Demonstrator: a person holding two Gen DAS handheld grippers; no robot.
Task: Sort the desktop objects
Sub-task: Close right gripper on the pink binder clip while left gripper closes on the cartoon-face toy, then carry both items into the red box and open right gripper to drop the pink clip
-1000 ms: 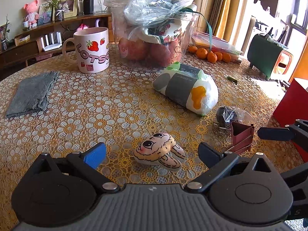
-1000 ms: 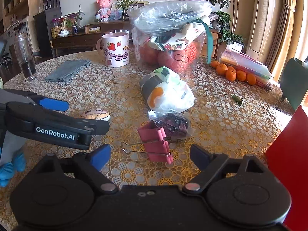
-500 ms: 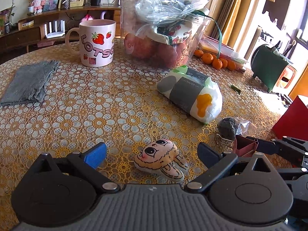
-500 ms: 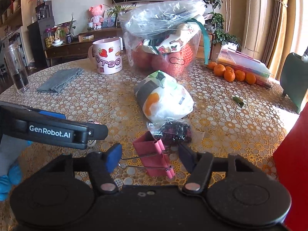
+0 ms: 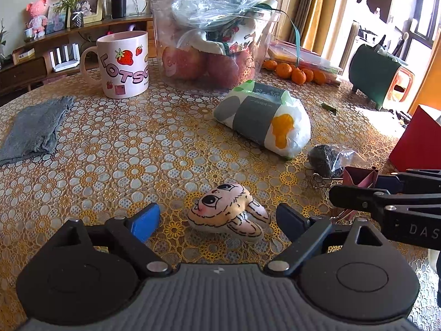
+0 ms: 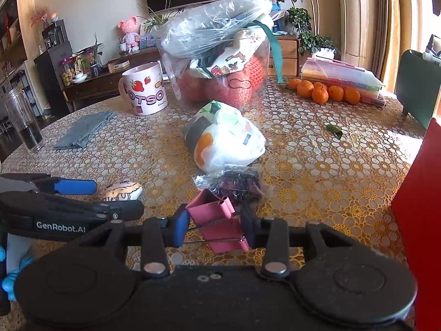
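Observation:
A flat rabbit-face toy [image 5: 226, 215] lies on the lace tablecloth [image 5: 124, 151] between the fingers of my left gripper [image 5: 217, 220]. Its jaws are closing, with a gap on each side of the toy. In the right wrist view a pink binder clip [image 6: 217, 215] sits tilted between the pads of my right gripper [image 6: 215, 224], whose jaws are closing and press on the clip's sides. The same clip [image 5: 358, 175] shows at the right of the left wrist view. Behind it lies a small clear bag of dark clips [image 6: 237, 183].
A tissue pack [image 5: 264, 118] lies mid-table. Behind it stand a strawberry mug [image 5: 124, 63] and a clear tub of apples [image 5: 209, 41]. A grey cloth [image 5: 33, 129] lies left, oranges [image 5: 295, 71] far right, a red box [image 5: 419, 140] at the right edge, a glass [image 6: 23, 121] far left.
The right gripper's jaws have come together onto the pink binder clip, which now sits tilted between the pads. The left jaws have narrowed slightly around the rabbit toy.

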